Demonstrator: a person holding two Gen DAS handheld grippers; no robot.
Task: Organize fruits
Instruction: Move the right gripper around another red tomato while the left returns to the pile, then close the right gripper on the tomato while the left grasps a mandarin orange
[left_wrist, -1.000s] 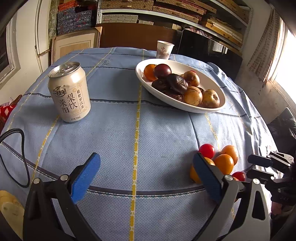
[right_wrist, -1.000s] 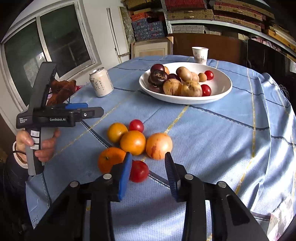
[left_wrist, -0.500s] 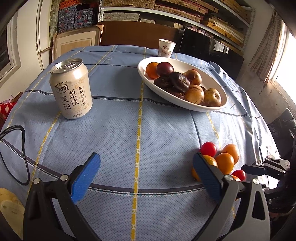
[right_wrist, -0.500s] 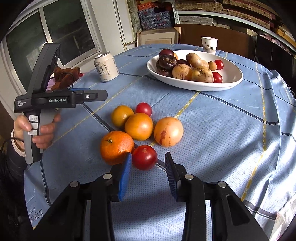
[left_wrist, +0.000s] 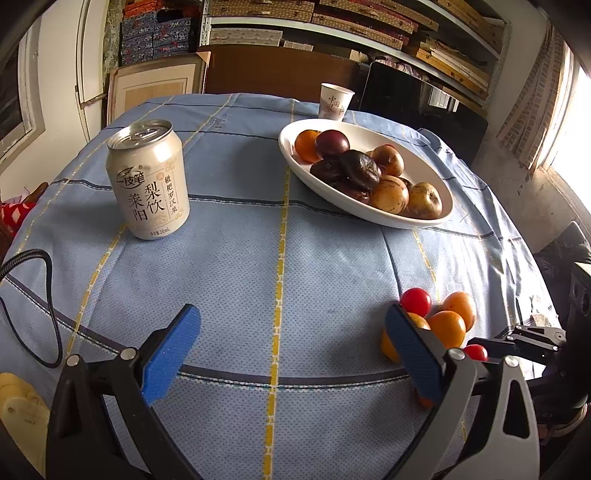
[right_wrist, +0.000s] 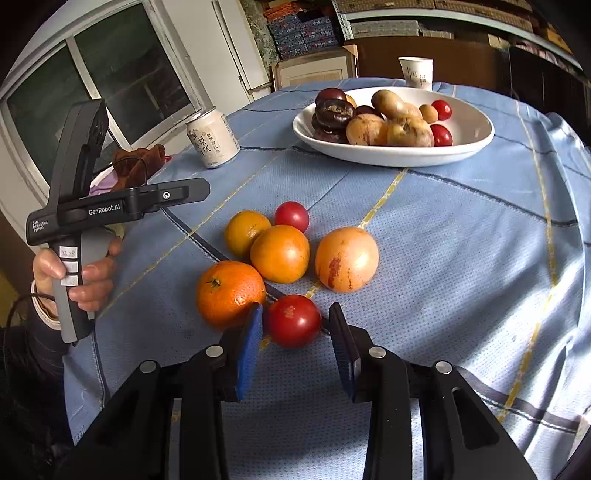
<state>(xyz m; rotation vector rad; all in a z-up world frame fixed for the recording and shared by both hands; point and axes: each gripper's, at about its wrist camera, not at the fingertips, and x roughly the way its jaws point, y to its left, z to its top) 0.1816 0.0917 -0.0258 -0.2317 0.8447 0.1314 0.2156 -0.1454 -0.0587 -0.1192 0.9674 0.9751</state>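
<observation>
Left gripper (left_wrist: 291, 354): jaws wide, nothing between them, just bare tablecloth (left_wrist: 280, 258); loose fruit sits right of its right-hand pad. Right gripper (right_wrist: 295, 339): jaws narrow and closing, red tomato (right_wrist: 293, 320) between the pads; left pad looks on or nearly on the skin, gap on the right side, contact hard to call from this angle. Mandarin (right_wrist: 229, 293) is just outside the left pad, touching or nearly touching the tomato. Tomato is probably light, smooth, slippery, thin-skinned, bruises easily: take it across the widest middle, gentle squeeze, pads centred so it doesn't roll out. White bowl (right_wrist: 476, 142) lies well ahead of the jaws.
</observation>
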